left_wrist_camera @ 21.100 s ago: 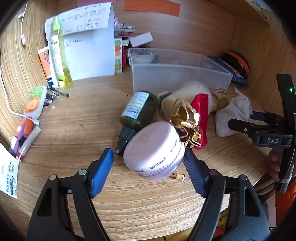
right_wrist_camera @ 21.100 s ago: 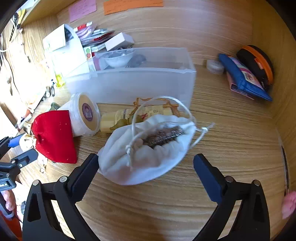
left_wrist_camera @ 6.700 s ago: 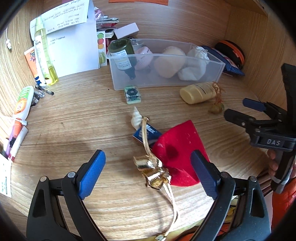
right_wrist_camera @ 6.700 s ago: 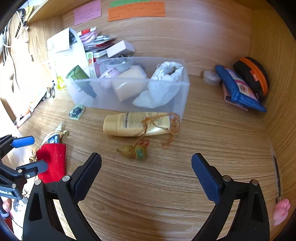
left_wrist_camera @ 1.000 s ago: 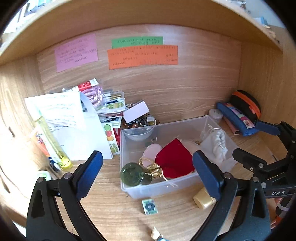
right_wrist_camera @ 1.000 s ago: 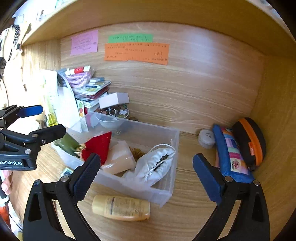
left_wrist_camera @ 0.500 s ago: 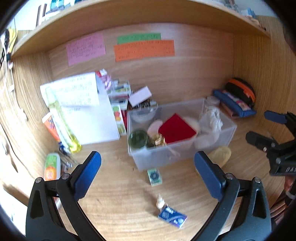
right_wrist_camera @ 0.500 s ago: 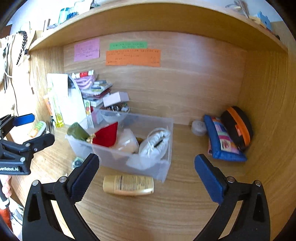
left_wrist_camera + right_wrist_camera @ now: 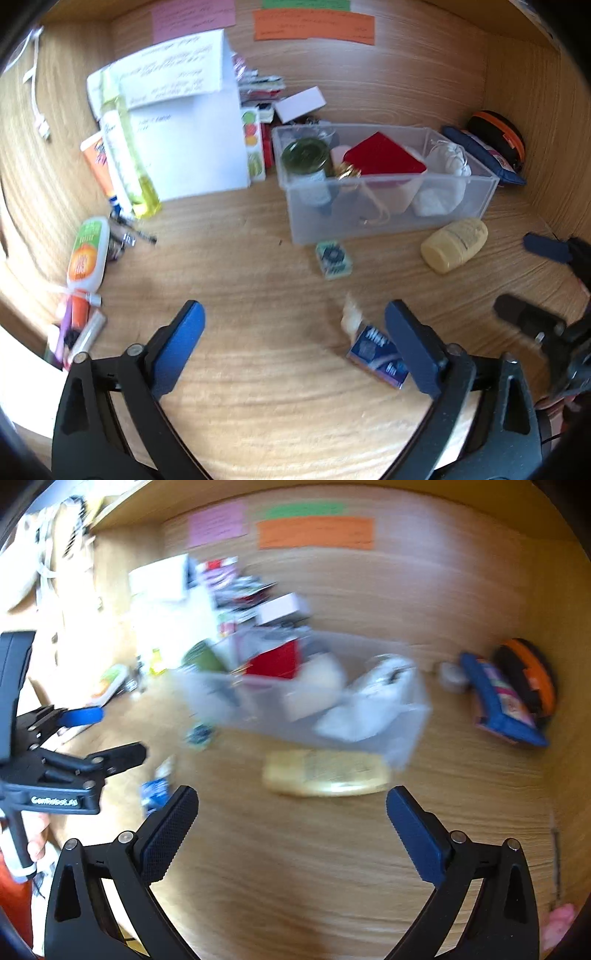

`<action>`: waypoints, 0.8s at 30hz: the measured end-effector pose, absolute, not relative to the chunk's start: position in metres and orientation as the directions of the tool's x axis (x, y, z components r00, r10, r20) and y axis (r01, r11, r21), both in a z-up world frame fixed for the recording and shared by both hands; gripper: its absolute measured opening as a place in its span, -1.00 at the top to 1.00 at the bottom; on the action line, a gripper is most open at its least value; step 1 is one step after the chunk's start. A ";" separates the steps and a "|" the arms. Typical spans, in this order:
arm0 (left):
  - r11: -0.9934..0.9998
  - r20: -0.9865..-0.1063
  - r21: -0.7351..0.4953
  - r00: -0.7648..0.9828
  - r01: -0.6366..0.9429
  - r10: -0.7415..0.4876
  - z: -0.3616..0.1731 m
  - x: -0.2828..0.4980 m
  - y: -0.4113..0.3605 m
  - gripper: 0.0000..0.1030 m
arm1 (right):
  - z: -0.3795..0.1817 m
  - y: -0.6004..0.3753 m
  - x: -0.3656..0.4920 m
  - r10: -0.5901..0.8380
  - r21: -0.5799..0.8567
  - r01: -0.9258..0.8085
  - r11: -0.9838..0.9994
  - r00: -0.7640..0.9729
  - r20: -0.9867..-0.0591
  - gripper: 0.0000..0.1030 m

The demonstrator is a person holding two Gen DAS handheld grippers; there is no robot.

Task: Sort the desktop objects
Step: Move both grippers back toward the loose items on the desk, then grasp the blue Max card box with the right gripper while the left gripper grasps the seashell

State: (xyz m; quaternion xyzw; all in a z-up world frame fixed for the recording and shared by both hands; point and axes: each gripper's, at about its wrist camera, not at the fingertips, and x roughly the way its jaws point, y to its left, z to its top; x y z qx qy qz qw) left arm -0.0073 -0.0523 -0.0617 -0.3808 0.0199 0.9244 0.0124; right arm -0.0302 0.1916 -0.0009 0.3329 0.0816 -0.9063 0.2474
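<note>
While the clear bin [image 9: 391, 218] stands at the back of the desk [image 9: 258, 387], it holds a green bottle [image 9: 305, 155], a red pouch [image 9: 384, 159] and a white drawstring bag [image 9: 448, 173]; just in front of the bin lie a yellow bottle [image 9: 455, 244] and a small green packet [image 9: 333, 258]; nearer still lies a blue packet [image 9: 376, 353]; the left gripper [image 9: 293, 325] is closing on nothing; the right gripper [image 9: 291, 814] gapes wide, empty.

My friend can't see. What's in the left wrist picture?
A clear plastic bin on a wooden desk holds a red pouch; a yellow bottle lies outside. The left hand-held gripper hovers empty, jaws closing.
</note>
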 end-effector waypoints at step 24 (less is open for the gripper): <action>-0.991 -0.749 -0.083 -0.649 -0.106 0.132 -0.074 -0.011 -0.068 -0.39 | -0.045 0.098 -0.020 -0.455 0.025 0.702 -0.712 -0.434 -0.778 0.52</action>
